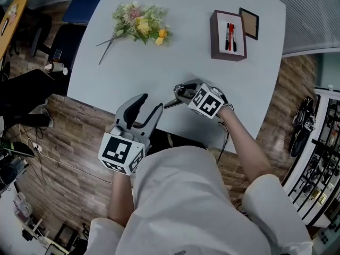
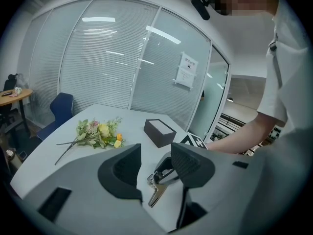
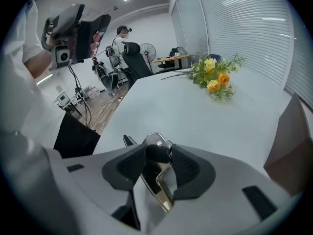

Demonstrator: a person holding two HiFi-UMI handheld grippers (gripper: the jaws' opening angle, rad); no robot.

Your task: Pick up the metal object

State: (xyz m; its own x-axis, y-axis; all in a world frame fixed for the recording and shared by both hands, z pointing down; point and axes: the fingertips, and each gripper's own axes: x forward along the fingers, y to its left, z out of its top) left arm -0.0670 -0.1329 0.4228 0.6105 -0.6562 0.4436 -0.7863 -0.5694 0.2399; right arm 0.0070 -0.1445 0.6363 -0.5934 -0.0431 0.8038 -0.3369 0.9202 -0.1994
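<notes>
Right hand-held gripper stood spread astride the metal object near the counter edge; pinching only its rounded knob risked slippage — a drop.

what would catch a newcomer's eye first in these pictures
The right hand-held gripper stands out at the front edge of the pale table, with a shiny metal object between its jaws. Behind lie a bouquet of yellow and pink flowers at left and a dark brown box holding red and black pens at right.
</notes>
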